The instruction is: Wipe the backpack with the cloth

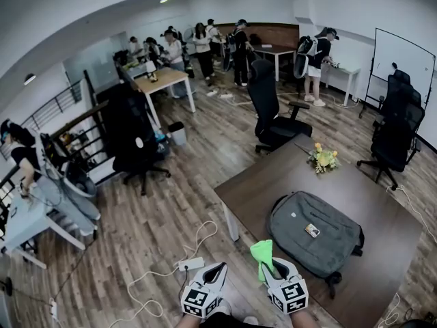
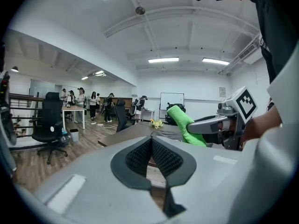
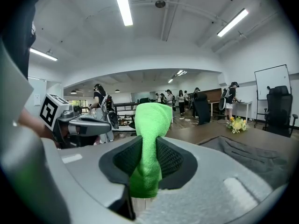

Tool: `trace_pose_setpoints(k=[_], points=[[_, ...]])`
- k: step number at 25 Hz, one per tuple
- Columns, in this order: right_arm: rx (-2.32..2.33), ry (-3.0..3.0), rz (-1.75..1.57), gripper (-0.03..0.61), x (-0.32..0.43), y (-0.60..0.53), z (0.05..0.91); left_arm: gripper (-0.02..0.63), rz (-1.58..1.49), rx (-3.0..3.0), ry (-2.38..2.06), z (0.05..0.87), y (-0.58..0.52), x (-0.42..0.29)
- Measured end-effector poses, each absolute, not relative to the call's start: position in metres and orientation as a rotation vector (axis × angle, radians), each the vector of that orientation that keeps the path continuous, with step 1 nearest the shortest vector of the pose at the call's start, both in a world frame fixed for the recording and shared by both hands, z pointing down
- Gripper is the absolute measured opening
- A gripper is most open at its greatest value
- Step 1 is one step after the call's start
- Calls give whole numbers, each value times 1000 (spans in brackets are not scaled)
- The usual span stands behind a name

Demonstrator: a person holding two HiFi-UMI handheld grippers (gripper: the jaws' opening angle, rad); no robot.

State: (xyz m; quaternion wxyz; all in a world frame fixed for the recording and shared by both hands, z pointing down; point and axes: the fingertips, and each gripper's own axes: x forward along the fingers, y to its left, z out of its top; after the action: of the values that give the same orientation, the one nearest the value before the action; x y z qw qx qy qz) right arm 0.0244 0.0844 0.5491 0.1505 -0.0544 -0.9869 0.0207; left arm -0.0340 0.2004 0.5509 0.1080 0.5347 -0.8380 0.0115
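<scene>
Down in the head view, a gray backpack [image 1: 314, 234] lies flat on a brown table [image 1: 273, 180], with a small bunch of yellow flowers [image 1: 323, 158] near the table's far edge. The right gripper [image 1: 272, 265] is held by the table's near edge, just beside the backpack's near left corner, and a bright green cloth [image 1: 262, 253] sticks up from its tip. The left gripper [image 1: 218, 270] is just to the left of it, over the wooden floor, where a white power strip [image 1: 191, 264] and its cable lie. Black office chairs [image 1: 273, 111] stand beyond the table, and people are gathered at the far end of the room.

Next, the left gripper view shows that gripper's two dark pads [image 2: 140, 155] pressed together at their tips with nothing between them. Off to its right, the right gripper [image 2: 205, 125] holds the cloth [image 2: 184, 125] in the air above the table.

Lastly, in the right gripper view the jaws pinch the cloth [image 3: 150, 125], which runs down between the pads and folds over in a rounded hump above them. The backpack [image 3: 243, 153] lies low to the right on the table, apart from the cloth. The left gripper [image 3: 88, 125] shows at the left.
</scene>
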Motion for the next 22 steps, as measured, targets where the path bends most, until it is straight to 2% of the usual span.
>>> trace_pose_setpoints(k=[8, 22], points=[[14, -2864, 61, 94, -10, 42, 552, 18, 12, 1642, -2414, 561, 164, -85], [270, -2844, 108, 94, -119, -11, 550, 18, 35, 1910, -2236, 553, 83, -216]])
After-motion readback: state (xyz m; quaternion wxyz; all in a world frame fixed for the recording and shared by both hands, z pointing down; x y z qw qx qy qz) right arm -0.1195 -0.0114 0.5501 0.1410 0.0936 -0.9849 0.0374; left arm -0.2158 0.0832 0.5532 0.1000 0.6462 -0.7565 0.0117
